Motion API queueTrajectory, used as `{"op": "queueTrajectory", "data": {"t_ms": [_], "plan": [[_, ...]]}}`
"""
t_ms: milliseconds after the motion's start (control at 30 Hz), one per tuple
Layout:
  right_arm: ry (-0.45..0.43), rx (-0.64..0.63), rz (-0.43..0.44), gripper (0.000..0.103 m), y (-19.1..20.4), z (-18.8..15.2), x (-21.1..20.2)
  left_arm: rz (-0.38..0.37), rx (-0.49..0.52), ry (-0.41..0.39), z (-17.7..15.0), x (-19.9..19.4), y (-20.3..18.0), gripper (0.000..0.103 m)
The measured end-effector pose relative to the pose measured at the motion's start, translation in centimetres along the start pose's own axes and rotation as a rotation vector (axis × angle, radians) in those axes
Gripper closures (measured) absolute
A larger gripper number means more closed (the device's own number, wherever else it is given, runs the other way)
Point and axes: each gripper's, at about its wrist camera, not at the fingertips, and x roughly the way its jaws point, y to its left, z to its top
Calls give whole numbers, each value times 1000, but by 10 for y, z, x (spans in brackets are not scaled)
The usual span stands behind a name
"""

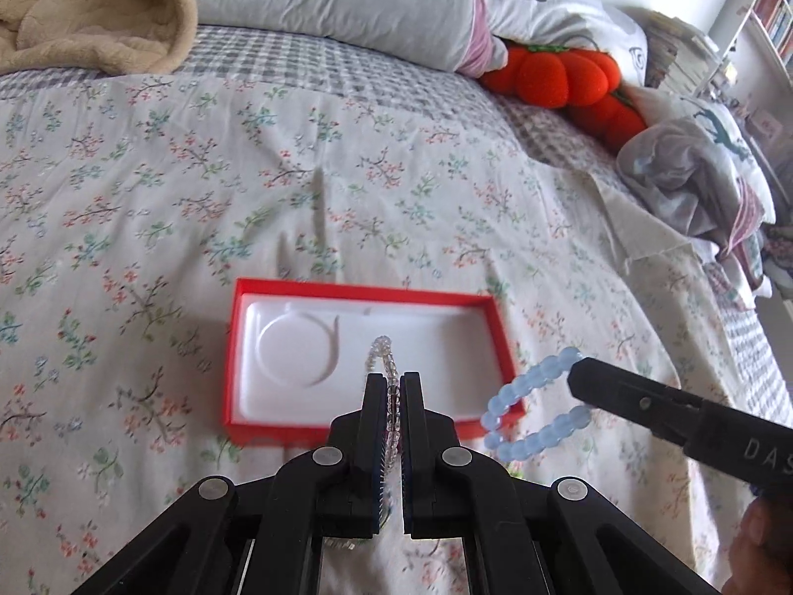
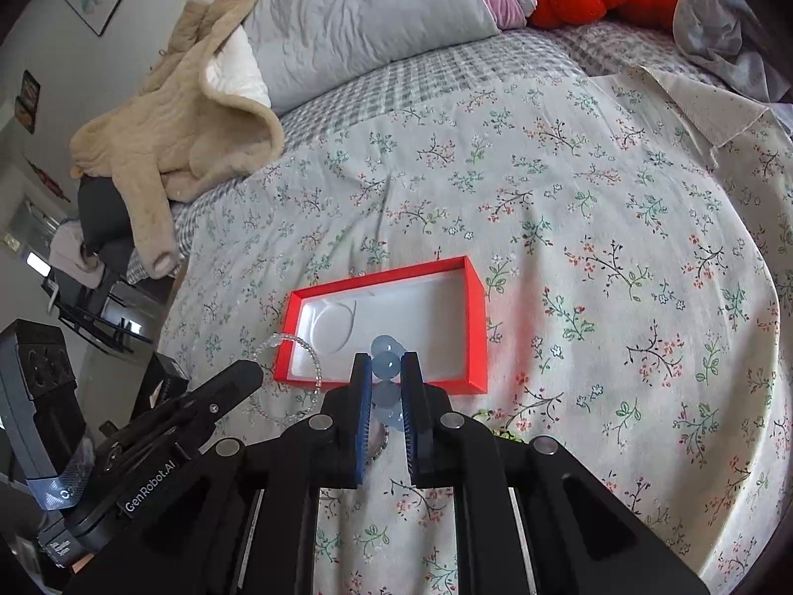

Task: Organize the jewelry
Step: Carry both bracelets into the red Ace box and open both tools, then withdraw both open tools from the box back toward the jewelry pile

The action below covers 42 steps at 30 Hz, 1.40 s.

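Red box (image 1: 488, 327) lies open on the bed, nothing in its tray. Left gripper (image 1: 394, 382) pinches a clear bracelet (image 1: 381, 354); right gripper (image 2: 386, 364) clamps a blue bracelet (image 1: 533, 404). Carrying step; next, lower each into the tray and release.

An open jewelry box (image 1: 369, 362) lies on a bed (image 1: 148, 188), its tray bare. Above the box's near edge, the left gripper (image 1: 394, 382) pinches a clear bead bracelet (image 1: 382, 349); to its right, the right gripper (image 1: 575, 377) holds a larger-beaded bracelet (image 1: 538, 409) beside the box's right end. Behind the box, pillows (image 1: 347, 0) line the headboard, with a blanket (image 1: 94, 10) to their left and plush pumpkins (image 1: 565, 74) to their right.
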Motion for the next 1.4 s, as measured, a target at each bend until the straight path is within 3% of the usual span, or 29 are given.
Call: {"op": "queueTrajectory", "data": {"t_ms": [167,300,367,633,967,1100,1400], "plan": [[-36,-5,16,91,8,14,11,-61,-9,-8,8,22,3,103],[-35,10,91,91,11,22,27,-65,-41,2,10,40,19,103],[-22,8,89,91,10,23,38,-44,-57,15,9,49,29,103],[51,-9,-82,91,-15,18,69,64,-43,54,3,68,53,103],[57,-28,-60,89,-20,19,67,133,36,53,4,67,43,102],[43,-50,-56,75,-17,20,54,168,47,53,1,55,40,79],[34,-100,-58,70,-19,2,17,189,18,53,-13,27,39,47]]}}
